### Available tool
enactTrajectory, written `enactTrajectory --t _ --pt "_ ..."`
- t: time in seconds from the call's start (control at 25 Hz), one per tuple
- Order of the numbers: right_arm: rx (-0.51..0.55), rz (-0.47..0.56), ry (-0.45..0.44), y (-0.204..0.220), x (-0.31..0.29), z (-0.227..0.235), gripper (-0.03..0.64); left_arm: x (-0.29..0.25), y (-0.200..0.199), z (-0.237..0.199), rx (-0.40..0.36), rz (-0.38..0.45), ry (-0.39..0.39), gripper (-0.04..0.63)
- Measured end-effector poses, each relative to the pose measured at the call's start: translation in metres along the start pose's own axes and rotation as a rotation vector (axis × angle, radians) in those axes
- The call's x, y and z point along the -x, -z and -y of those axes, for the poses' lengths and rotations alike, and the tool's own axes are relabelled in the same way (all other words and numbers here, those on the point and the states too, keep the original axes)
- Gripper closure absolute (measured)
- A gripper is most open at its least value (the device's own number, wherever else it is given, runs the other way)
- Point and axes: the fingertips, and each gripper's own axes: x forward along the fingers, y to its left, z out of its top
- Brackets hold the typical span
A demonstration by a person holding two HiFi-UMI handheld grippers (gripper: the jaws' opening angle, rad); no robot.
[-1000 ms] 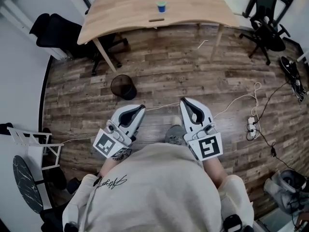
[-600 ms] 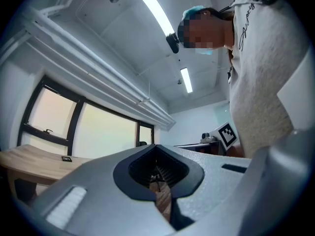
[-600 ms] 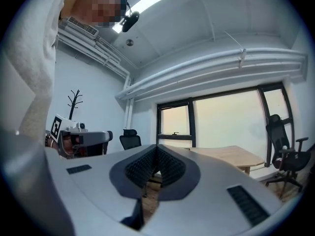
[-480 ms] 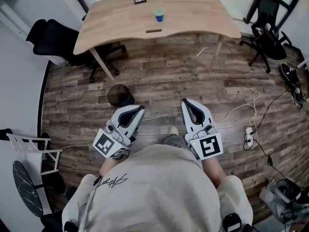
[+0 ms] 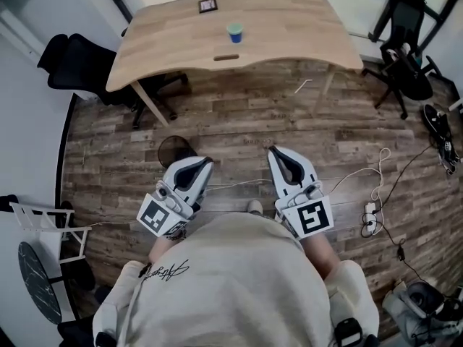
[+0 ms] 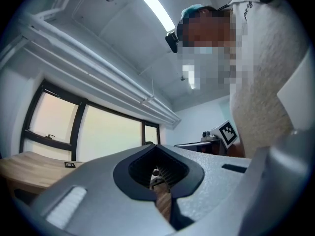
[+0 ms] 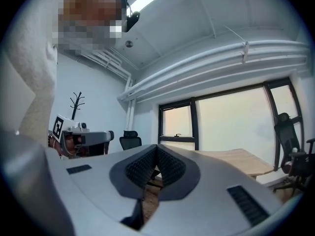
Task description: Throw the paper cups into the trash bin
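Observation:
A small blue-green paper cup (image 5: 234, 32) stands on the wooden table (image 5: 289, 20) far ahead of me. On the plank floor below the table's left side sits a black mesh trash bin (image 5: 173, 149); my left gripper (image 5: 201, 165) hides its near edge. My right gripper (image 5: 276, 155) is held beside it, over bare floor. Both grippers point forward at waist height, far from the cup. The left gripper view shows the left gripper (image 6: 156, 146) with jaws together and nothing between them. In the right gripper view the right gripper (image 7: 156, 147) is likewise shut and empty.
Black office chairs stand left of the table (image 5: 76, 60) and at the far right (image 5: 405, 53). A small dark square marker (image 5: 207, 6) lies on the table. Cables and a power strip (image 5: 370, 219) trail over the floor at right. A white frame (image 5: 43, 219) stands at the left wall.
I have walked toward the table: table and cup sit lower in the head view, and the bin has slid down until the left gripper overlaps it. Both grippers stay shut.

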Motion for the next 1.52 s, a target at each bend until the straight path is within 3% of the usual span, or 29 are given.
enactTrajectory --t 0.32,0.88,1.08,1.52 --pt "0.006 -0.006 -0.036 0.005 -0.014 0.028 0.607 -0.036 0.002 -0.012 -0.002 0.043 -0.025 0.591" --pt "-0.003 -0.008 -0.05 0.012 -0.035 0.04 0.607 -0.043 0.012 -0.026 0.032 0.003 -0.03 0.591" --pt "-0.051 0.016 -0.032 0.01 -0.032 0.051 0.607 -0.046 0.015 -0.023 0.022 -0.008 -0.019 0.591" --pt "-0.076 0.003 -0.062 0.018 -0.027 0.05 0.607 -0.035 0.02 -0.02 0.031 -0.036 -0.072 0.591"
